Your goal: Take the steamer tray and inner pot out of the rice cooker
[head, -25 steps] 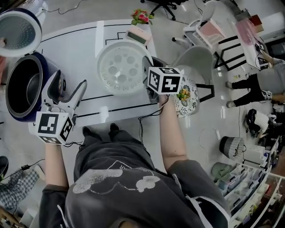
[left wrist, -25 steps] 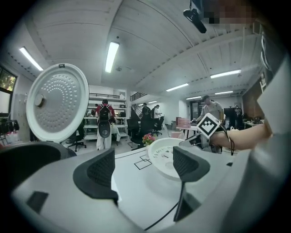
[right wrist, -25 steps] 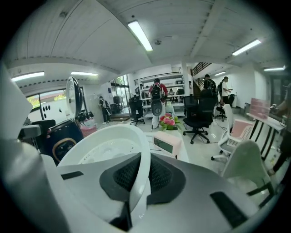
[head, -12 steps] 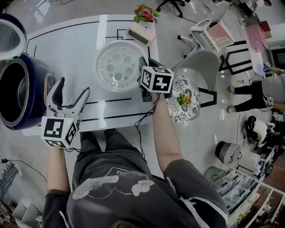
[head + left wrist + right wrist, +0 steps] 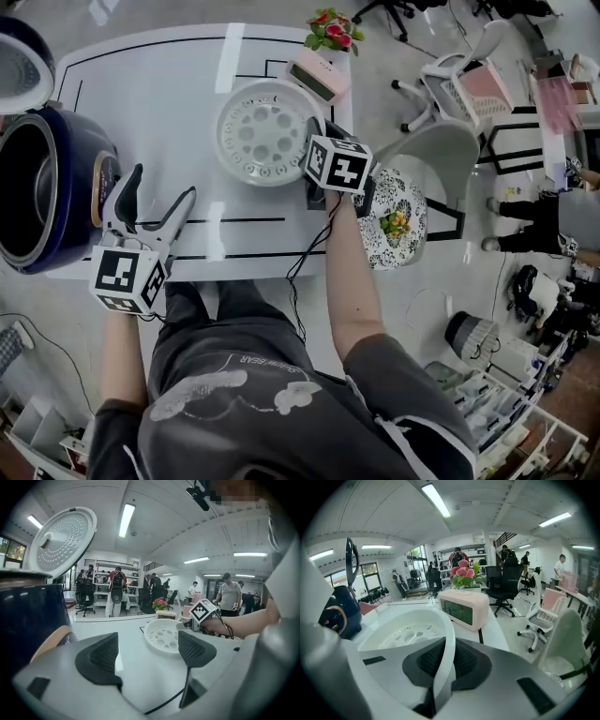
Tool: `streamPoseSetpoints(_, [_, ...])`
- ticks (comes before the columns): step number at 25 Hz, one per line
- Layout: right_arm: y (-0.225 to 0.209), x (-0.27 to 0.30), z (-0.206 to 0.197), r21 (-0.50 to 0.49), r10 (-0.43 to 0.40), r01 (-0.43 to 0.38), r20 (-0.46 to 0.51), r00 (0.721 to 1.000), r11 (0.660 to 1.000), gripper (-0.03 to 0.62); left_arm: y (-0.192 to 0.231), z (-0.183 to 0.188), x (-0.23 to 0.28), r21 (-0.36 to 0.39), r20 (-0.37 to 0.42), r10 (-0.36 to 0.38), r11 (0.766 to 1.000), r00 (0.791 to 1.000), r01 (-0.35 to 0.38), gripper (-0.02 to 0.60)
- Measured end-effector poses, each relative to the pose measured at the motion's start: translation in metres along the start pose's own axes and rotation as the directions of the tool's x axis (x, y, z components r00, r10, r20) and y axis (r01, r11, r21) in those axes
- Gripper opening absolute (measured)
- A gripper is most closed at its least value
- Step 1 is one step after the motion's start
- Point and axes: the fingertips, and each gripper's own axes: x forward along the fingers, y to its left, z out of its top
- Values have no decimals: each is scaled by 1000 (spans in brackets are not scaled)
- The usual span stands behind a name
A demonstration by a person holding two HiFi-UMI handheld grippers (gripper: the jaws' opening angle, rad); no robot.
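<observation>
The steamer tray (image 5: 265,131), a round white dish with holes in its floor, is seen out of the rice cooker (image 5: 56,248), over the middle of the white surface (image 5: 159,94). Its rim on the person's right side is clamped between the pads of the right hand-held gripper (image 5: 443,660), whose jaws are drawn in narrow on the thin white edge. Whether the tray's base is set down on the surface or is held just above it cannot be told.

The left hand-held gripper (image 5: 159,187) is held wide, with nothing between its pads, just above the near left part of the surface, beside the rice cooker and well apart from the tray. The dark blue rice cooker is placed at the left end of the surface with its lid (image 5: 21,66) raised. The inner pot (image 5: 33,187) is seated inside it.

A pink clock (image 5: 319,77) is found just beyond the tray, and a small bunch of flowers (image 5: 330,28) behind the clock. A patterned plate (image 5: 394,220) with some food is seen on a chair to the right of the surface.
</observation>
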Motion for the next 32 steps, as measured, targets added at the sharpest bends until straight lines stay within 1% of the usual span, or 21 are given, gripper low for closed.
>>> streamPoseSetpoints(6, [-3, 5, -8, -46, -27, 25, -37, 999, 999, 49, 0, 4, 2, -4, 10, -8, 1000, 1000, 8, 400])
streamPoseSetpoints(8, [-4, 3, -9, -69, -32, 28, -46, 998, 997, 60, -2, 6, 2, -4, 9, -13, 1000, 1000, 13, 400])
streamPoseSetpoints(9, [-4, 3, -9, -79, -30, 26, -49, 998, 997, 80, -3, 6, 2, -4, 8, -15, 1000, 1000, 15, 400])
streamPoseSetpoints(10, [-4, 2, -9, -85, -27, 22, -50, 998, 996, 114, -4, 7, 2, -6, 9, -17, 1000, 1000, 17, 400])
streamPoseSetpoints(12, [-5, -3, -7, -87, -19, 15, -38, 999, 996, 137, -6, 10, 2, -10, 13, -20, 1000, 1000, 20, 400])
streamPoseSetpoints(13, [-5, -7, -5, -87, -17, 14, -28, 999, 996, 161, -7, 12, 2, -10, 17, -23, 1000, 1000, 23, 400])
streamPoseSetpoints(17, [1, -32, 12, -96, -3, 6, 31, 1000, 995, 184, -11, 25, -3, -6, 45, -32, 999, 998, 33, 400])
streamPoseSetpoints(20, [22, -52, 30, -104, 65, -56, 83, 994, 993, 239, -10, 44, -9, -6, 91, -21, 1000, 996, 21, 400])
streamPoseSetpoints(23, [58, -71, 51, -130, 164, -145, 148, 975, 981, 279, -8, 73, -16, -9, 161, -2, 1000, 987, 3, 400])
streamPoseSetpoints(26, [96, -93, 75, -162, 248, -217, 205, 947, 963, 292, -8, 103, -30, 31, 213, -1, 999, 977, -6, 400])
streamPoseSetpoints(28, [121, -109, 91, -178, 298, -259, 243, 923, 949, 293, -5, 121, -46, 58, 244, 8, 998, 970, -23, 400])
streamPoseSetpoints(30, [149, -123, 105, -193, 346, -302, 273, 897, 934, 293, 3, 136, -68, 75, 277, 32, 996, 960, -55, 400])
streamPoseSetpoints(32, [179, -135, 112, -213, 390, -339, 279, 877, 916, 293, 18, 148, -92, 80, 305, 64, 992, 950, -93, 400])
